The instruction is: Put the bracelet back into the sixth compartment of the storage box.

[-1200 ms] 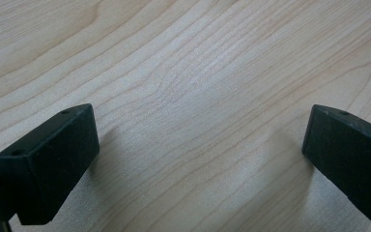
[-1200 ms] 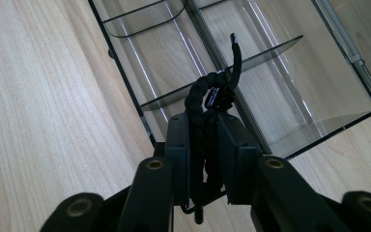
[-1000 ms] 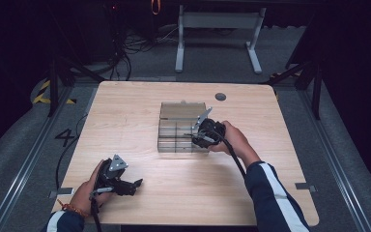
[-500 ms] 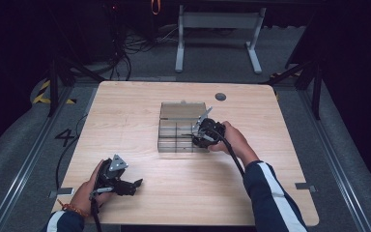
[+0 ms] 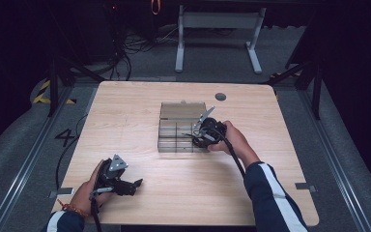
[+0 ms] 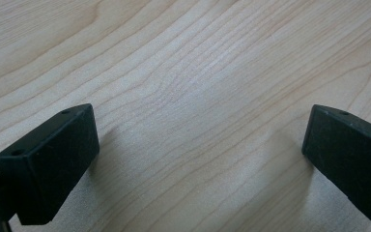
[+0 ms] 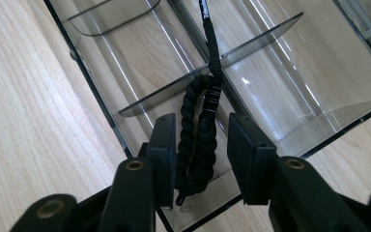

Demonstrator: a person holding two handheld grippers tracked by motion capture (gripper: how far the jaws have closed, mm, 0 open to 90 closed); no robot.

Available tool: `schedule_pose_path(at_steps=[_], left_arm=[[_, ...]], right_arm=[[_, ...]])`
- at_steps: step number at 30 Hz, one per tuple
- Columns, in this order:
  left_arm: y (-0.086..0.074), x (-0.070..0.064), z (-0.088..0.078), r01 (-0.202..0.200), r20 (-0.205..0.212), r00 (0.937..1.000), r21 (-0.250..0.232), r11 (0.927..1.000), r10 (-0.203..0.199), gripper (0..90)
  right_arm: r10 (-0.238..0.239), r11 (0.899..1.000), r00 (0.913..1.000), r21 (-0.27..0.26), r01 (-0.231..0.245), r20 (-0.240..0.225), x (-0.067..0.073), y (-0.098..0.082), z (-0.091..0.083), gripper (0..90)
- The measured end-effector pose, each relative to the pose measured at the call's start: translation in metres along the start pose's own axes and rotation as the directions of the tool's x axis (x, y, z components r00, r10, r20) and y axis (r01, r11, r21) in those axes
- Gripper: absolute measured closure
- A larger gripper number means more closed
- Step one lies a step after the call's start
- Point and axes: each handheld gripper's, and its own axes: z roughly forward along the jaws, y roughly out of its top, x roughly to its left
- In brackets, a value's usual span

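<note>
between the right gripper (image 7: 195,145) jaws: a black braided cord loop (image 7: 199,140), hanging into the near compartment of the clear divided box (image 7: 101,104). jaws have just been opening, now a narrow gap. the left pad looks to touch the braid, the right pad stands just clear, so it reads as a release, not a grip. the cord's thin tail runs ahead of the jaws, up over the divider cross toward the far compartments.

in the high view the right gripper (image 5: 204,133) sits at the box's near right corner (image 5: 176,145). left gripper (image 5: 125,182) is well apart on bare table (image 5: 140,106), jaws wide with nothing between them, pads (image 6: 53,159) just over the wood.

to do this step well, my read:
- open a bit further before backing off, so the left pad doesn't drag the braid out
- withdraw straight back along the jaw axis, no sideways swing; the divider is just ahead
- check the tail: it lies across the divider, may want tucking into one compartment
- left gripper could steady the box wall if it shifts
</note>
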Motion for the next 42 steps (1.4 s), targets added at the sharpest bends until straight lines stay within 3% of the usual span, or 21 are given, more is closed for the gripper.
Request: schedule_pose_path(at_steps=[4,29,42], left_arm=[[0.000,0.000,0.000,0.000,0.000,1.0000,0.000,1.0000,0.000,0.0],[0.000,0.000,0.000,0.000,0.000,1.0000,0.000,1.0000,0.000,0.0],[0.000,0.000,0.000,0.000,0.000,1.0000,0.000,1.0000,0.000,0.0]], right_arm=[[-0.015,1.000,0.9999,0.005,0.015,-0.007,0.001,-0.001,0.000,75.0],[-0.043,0.997,0.9987,-0.069,0.045,0.026,0.009,-0.006,-0.023,68.1],[-0.065,0.995,0.9971,-0.076,0.068,0.039,0.016,-0.011,-0.035,66.7]])
